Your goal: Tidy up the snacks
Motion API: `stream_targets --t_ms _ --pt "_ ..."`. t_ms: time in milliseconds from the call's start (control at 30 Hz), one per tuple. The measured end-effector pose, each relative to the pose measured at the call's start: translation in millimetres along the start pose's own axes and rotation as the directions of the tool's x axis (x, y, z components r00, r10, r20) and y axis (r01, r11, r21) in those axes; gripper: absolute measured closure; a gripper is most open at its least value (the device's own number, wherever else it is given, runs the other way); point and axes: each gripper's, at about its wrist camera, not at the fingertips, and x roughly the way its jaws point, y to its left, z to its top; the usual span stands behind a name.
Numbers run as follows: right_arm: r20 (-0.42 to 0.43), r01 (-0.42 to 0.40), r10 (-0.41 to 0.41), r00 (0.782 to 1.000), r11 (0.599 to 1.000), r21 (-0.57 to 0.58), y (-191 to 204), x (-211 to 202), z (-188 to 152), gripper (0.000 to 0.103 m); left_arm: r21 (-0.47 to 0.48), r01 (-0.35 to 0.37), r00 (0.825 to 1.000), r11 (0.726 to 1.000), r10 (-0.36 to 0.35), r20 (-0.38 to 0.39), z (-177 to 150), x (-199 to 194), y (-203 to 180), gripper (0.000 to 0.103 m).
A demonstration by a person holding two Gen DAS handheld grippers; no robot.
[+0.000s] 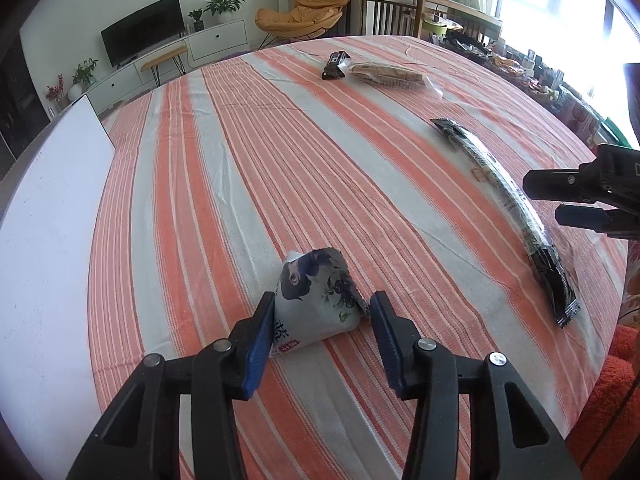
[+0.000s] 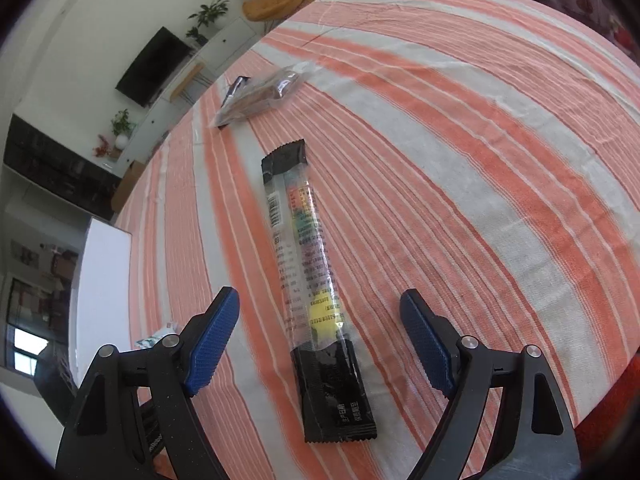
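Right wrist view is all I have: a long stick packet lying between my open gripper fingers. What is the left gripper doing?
Observer: The left gripper is down on a small pale pouch with a dark floral print. Its pads appear to press both sides.
Operator: Is that pouch lying flat?
Observer: No, it stands puffed into a peak on the striped cloth.
Operator: How does my gripper look from that side?
Observer: The right gripper hovers open by the middle of the long packet, apparently not touching it.
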Motion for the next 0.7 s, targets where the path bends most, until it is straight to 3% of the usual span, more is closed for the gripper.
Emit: stream_targets --t_ms 133,167,200,233,367,500,600,700 --pt "-0.118 0.141 -0.165 0.979 0.972 -0.188 37 32 11 0.023 -0.051 0.050 0.998 0.997 -0.047 0.048 0 -25 8 0.064" --pt "-0.103 0.184 -0.212 0.972 0.955 -0.233 44 33 11 0.037 -0.067 0.070 0.996 0.995 -0.066 0.062 -1 -35 11 0.064" --pt "-0.087 0.244 -0.277 0.957 0.930 -0.276 49 34 10 0.073 -0.082 0.091 0.993 0.992 -0.084 0.077 -2 -45 15 0.065" --pt "-0.086 0.244 -0.278 0.957 0.927 -0.284 50 31 8 0.076 -0.100 0.115 0.990 0.988 -0.105 0.097 -4 -57 20 0.065" --pt "-0.124 0.151 -0.176 0.977 0.970 -0.189 31 11 2 0.087 -0.154 0.189 0.975 0.970 -0.166 0.149 -16 -95 35 0.065" --pt "-0.118 -0.038 0.031 0.993 0.998 -0.052 12 -27 -7 0.089 -0.202 0.288 0.950 0.936 -0.252 0.187 -25 -127 48 0.065" --pt "-0.100 -0.169 0.165 0.981 0.985 -0.041 29 -59 -13 0.089 -0.240 0.351 0.925 0.905 -0.295 0.239 -30 -157 62 0.065" --pt "-0.108 -0.312 0.304 0.946 0.948 -0.057 73 -85 -14 0.089 -0.283 0.393 0.900 0.875 -0.303 0.314 -35 -193 89 0.065"
